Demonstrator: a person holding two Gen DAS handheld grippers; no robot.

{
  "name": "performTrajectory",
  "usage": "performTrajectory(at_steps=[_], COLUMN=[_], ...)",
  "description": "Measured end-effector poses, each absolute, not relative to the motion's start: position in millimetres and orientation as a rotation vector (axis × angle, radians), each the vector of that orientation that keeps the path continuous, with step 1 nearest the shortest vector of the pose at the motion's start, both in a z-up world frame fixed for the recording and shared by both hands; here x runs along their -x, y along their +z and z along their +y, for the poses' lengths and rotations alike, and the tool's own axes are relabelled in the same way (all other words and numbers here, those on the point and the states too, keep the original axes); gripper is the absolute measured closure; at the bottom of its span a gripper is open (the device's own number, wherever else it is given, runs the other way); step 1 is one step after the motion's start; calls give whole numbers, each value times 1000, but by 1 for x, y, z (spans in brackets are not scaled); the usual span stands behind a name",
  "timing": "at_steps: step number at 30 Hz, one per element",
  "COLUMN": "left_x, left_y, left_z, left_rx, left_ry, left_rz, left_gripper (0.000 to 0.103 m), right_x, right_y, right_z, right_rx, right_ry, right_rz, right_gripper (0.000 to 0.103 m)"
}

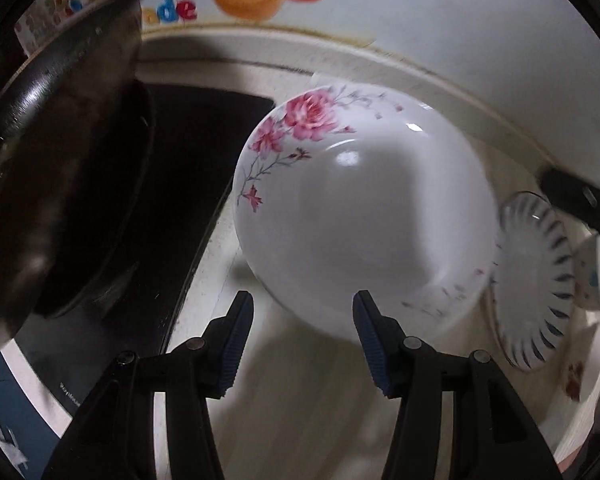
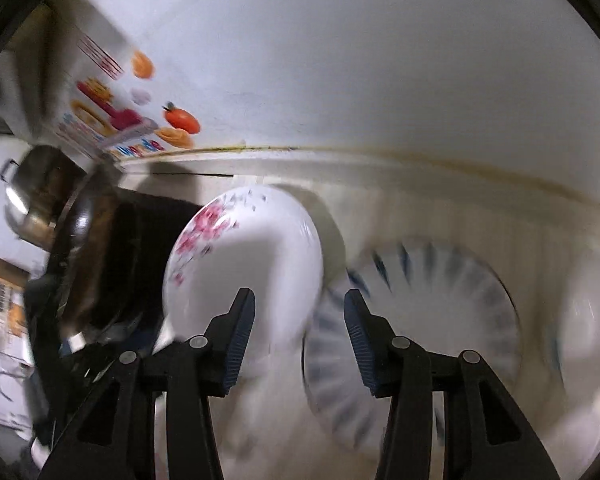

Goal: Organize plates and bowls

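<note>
On the pale table (image 1: 300, 380) beside the black stove top (image 1: 204, 152), a white plate with pink flowers (image 1: 364, 216) lies just ahead of the left hand-held gripper (image 1: 303, 300), whose blue-padded fingers (image 1: 238, 344) stand partly apart with nothing between them; the plate's near edge shows in the gap beyond the tips. To its right sits a smaller plate with blue rim strokes (image 1: 540, 280), close to or tucked under the flowered one; the blur hides which. A dark wok (image 1: 60, 160) fills the left of that view, and a black bar (image 1: 580, 200) crosses the right edge; what it is cannot be made out.

From the right hand-held gripper (image 2: 299, 300), also partly apart and empty, the flowered plate (image 2: 244, 264) lies ahead to the left and the blue-stroked plate (image 2: 440, 312) ahead to the right, both smeared. Further right a white dish (image 2: 588, 320) is cut off by the edge. A fruit sticker (image 2: 182, 120) marks the wall (image 2: 380, 60), and a steel pot (image 2: 36, 200) stands at the far left
</note>
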State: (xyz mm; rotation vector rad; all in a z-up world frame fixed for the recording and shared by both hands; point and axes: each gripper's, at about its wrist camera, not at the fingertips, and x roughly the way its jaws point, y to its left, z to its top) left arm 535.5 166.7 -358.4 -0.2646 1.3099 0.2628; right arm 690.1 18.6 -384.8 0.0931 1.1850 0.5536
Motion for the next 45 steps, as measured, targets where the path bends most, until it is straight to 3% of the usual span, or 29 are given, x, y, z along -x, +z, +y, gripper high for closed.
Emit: performTrajectory(at_steps=[5,13,18,33,45], left_x=[-550,-561,-553,-545,-507], left_y=[-383,-397,-398,-368,-322], left_z=[173,185,191,176,131], left_rx=[281,343,365,344,319], left_ry=[273,260,257,215,123], left_rz=[1360,1319,1297,1234,1195], left_gripper=[53,58,63,63,63], right_x=[-744,-782,-782,-726,-641], right_y=[-427,-470,-472,-442,-379], right_z=[68,92,94,55,-33], right_rx=[4,-8,-3,18,-99], right_ry=[559,594,610,644,627], right_rz=[1231,1302,1296,1285,1221], right_gripper=[55,76,77,79,79])
